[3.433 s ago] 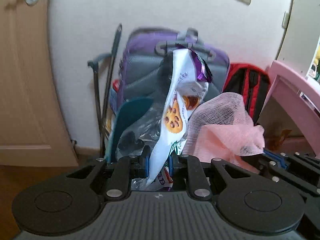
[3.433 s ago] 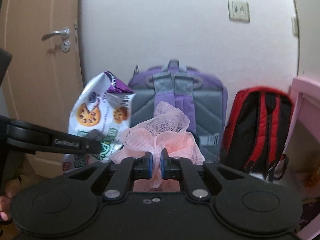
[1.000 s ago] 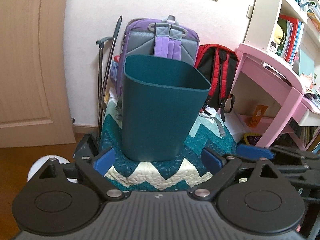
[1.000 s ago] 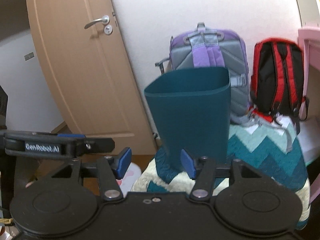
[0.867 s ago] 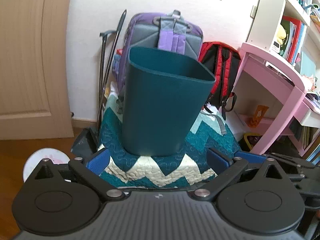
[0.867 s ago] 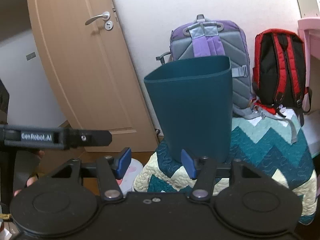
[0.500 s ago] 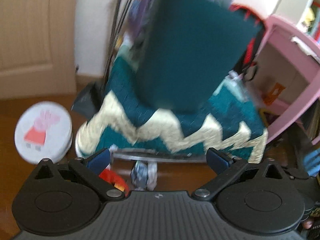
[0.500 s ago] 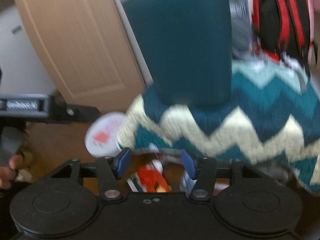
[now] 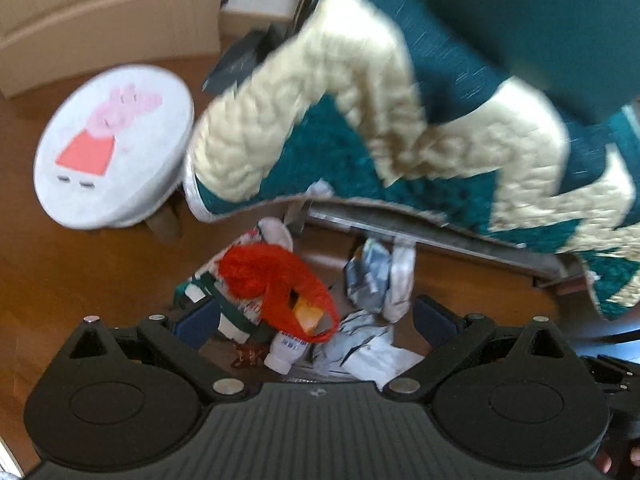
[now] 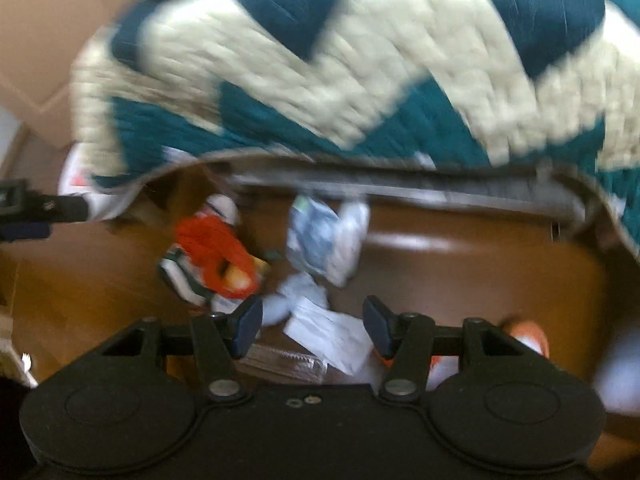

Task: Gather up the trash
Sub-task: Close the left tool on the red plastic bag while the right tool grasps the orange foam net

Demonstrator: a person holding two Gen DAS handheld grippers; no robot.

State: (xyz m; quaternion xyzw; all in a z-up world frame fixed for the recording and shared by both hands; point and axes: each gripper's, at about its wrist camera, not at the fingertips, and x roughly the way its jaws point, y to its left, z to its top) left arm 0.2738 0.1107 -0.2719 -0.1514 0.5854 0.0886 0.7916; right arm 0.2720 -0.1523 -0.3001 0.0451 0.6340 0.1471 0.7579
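Left gripper (image 9: 316, 320): jaws spread wide, nothing between them; angled down over the floor litter, with the blue fingertips (image 9: 196, 322) flanking the pile.
Right gripper (image 10: 312, 324): jaws parted, gripping nothing; aimed down at the same litter, white paper showing in the gap.
Red mesh net (image 9: 276, 282): crumpled on the wooden floor (image 9: 88, 264), just ahead of the left gripper, lying over a green-and-white wrapper (image 9: 208, 292); seen blurred from the right wrist as well (image 10: 214, 250).
Small white bottle (image 9: 286, 350): on its side, touching the lower edge of the net, close to the left gripper body.
Blue-grey crumpled wrapper (image 9: 376, 274): right of the net, near the edge of the quilt; from the right wrist (image 10: 326, 236) it sits beyond the gripper opening.
White paper sheet (image 10: 326, 330): flat on the floor, partly under the right gripper fingers; also visible by the left gripper's right finger (image 9: 376, 354).
Clear plastic piece (image 10: 284, 362): next to the paper, tight against the right gripper body; details blurred.
Orange-and-white object (image 10: 528, 336): on the floor at the right, behind the right finger linkage; identity not discernible.
Quilt (image 9: 360, 120): teal and cream zigzag, draped over a raised support, hanging above the litter.
Teal bin (image 9: 552, 20): standing on the quilt, upper right, motion-blurred.
Round stool (image 9: 112, 144): white top with a pink pig cartoon, left of the quilt, touching its corner.
Door (image 9: 100, 12): light wood, upper left.
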